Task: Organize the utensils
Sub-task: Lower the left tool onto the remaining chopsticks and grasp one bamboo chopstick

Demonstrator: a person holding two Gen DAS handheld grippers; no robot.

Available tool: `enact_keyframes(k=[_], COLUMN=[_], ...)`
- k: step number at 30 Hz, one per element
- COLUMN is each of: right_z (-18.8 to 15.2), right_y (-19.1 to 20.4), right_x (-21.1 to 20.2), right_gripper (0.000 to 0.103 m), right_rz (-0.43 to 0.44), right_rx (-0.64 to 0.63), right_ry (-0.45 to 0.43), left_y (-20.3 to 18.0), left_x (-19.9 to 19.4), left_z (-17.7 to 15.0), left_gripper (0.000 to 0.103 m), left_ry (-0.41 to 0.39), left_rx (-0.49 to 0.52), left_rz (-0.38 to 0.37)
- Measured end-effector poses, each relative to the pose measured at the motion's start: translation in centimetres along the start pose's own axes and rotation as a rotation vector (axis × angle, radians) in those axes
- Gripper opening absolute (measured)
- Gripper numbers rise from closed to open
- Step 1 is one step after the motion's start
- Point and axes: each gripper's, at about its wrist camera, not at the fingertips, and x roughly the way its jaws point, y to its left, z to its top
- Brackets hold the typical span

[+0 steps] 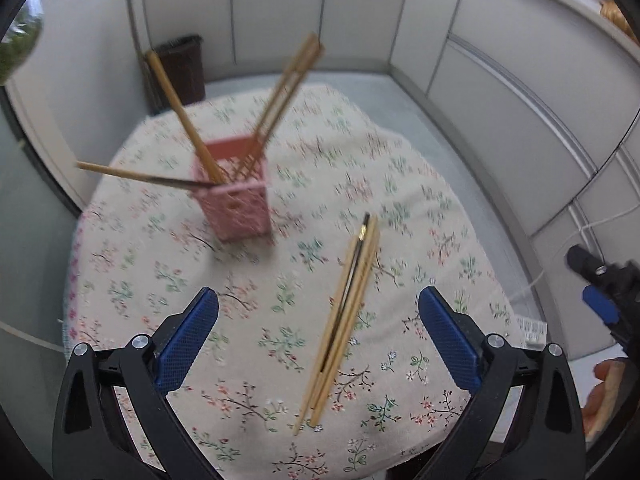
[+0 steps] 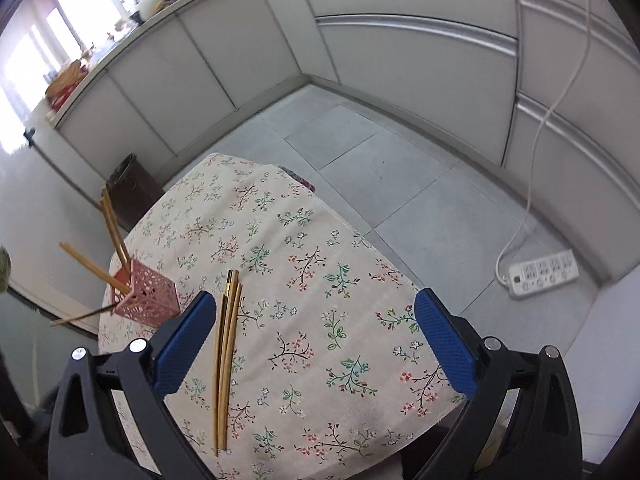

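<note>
A pink perforated holder point(image 1: 236, 200) point(image 2: 146, 298) stands on the floral tablecloth point(image 1: 400, 208) point(image 2: 320, 280), with several wooden chopsticks leaning out of it. A loose bundle of chopsticks point(image 1: 340, 328) point(image 2: 226, 356), one of them dark-tipped, lies flat on the cloth. My left gripper point(image 1: 320, 312) hovers open above the cloth, and the bundle lies between its blue pads point(image 1: 188, 344). My right gripper point(image 2: 310, 320) is open too, with the bundle just inside its left pad point(image 2: 184, 344). Part of the right gripper point(image 1: 600, 284) shows at the left view's right edge.
A dark waste bin point(image 1: 180, 68) point(image 2: 128, 188) stands on the floor beyond the table. A white power strip point(image 2: 540, 274) with its cord lies on the grey tiles at right. Grey cabinet fronts point(image 2: 400, 60) surround the room. A hand point(image 1: 604, 392) shows at the far right.
</note>
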Motion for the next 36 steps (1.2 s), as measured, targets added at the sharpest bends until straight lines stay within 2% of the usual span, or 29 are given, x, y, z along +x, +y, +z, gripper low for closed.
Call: enact_keyframes(k=[8, 10, 12, 17, 21, 24, 26, 32, 36], right_z=[0.6, 0.8, 1.0, 1.3, 1.3, 1.2, 1.2, 1.1, 1.1], right_y=[-2.1, -2.4, -2.5, -2.8, -2.9, -3.0, -3.0, -3.1, -3.1], right_x=[1.3, 1.5, 1.6, 1.9, 2.4, 2.5, 2.6, 3.0, 3.0], right_gripper=[0.097, 0.097, 0.097, 0.097, 0.097, 0.097, 0.097, 0.097, 0.097], right_rz=[0.067, 0.074, 0.074, 0.1, 0.121, 0.124, 0.12, 0.111, 0.107], right_rx=[0.099, 0.112, 0.112, 0.115, 0.133, 0.141, 0.141, 0.149, 0.141], right_ry=[0.102, 0.114, 0.118, 0.148, 0.181, 0.189, 0.192, 0.212, 0.206], left_y=[-3.9, -4.5, -4.4, -2.2, -1.0, -1.1, -1.3, -1.6, -2.1], left_x=[6.9, 9.5, 11.8, 15.8, 17.1, 17.6, 17.7, 17.8, 17.2], left_z=[2.2, 3.4, 4.2, 5.3, 5.6, 5.8, 6.0, 6.0, 6.2], left_gripper=[0.095, 0.088, 0.068, 0.053, 0.045, 0.046, 0.042, 0.04, 0.039], left_ry=[0.139, 0.213, 0.29, 0.381, 0.395, 0.389, 0.381, 0.389, 0.363], left_rx=[0.071, 0.064, 0.045, -0.024, -0.028, -0.009, 0.01, 0.013, 0.023], left_rz=[0.033, 0.029, 0.026, 0.061, 0.086, 0.088, 0.101, 0.08, 0.082])
